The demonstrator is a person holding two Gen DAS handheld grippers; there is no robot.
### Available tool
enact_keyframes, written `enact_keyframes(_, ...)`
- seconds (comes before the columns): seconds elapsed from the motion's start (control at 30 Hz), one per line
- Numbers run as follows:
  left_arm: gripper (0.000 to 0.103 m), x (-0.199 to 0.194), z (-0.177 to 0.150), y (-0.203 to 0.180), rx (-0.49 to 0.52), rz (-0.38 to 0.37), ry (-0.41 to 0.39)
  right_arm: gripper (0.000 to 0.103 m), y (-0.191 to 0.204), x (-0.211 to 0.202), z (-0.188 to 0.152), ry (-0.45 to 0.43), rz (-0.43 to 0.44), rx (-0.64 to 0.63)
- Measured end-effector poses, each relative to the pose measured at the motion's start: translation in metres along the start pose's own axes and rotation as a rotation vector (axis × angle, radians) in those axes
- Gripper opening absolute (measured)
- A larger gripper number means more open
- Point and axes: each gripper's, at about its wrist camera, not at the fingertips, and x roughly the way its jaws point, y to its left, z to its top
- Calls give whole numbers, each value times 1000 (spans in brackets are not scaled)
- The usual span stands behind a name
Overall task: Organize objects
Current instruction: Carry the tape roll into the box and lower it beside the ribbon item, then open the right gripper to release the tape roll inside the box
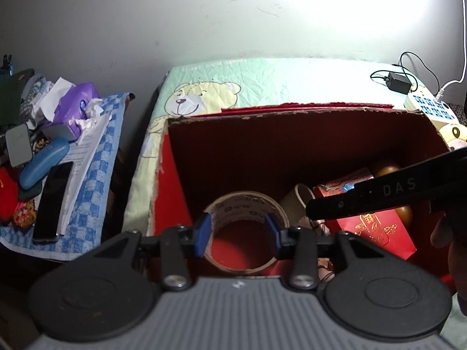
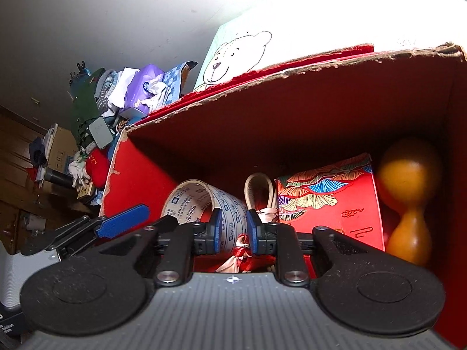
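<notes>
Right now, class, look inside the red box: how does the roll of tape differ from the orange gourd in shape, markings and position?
The roll of tape is a hollow ring you can see through; the orange gourd is solid, with two bulbs and a narrow waist. The tape carries printed blue lettering; the gourd is plain and glossy. The tape sits toward the box's left side, the gourd in the right corner. Both lie inside the red box.

tape roll (image 1: 246,230) | printed, tilted | inside red box (image 1: 175,175)
</notes>
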Motion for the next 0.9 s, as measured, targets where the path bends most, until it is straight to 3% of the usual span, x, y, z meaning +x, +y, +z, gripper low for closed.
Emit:
enact_keyframes(0.23, 43, -19, -6, -5, 31, -108, 0, 21, 1, 1, -1, -5, 6, -4)
enact_keyframes(0.4, 43, -18, -11, -12, 52, -220, 111, 21, 1, 1, 0, -7, 12, 1)
enact_keyframes(0.67, 43, 24, -8, -6, -47, -214, 319, 21, -1, 0, 0, -10, 20, 11)
enact_keyframes(0.9, 42, 45, -1, 5, -128, -140, 386, 22, -2, 0, 0, -12, 29, 18)
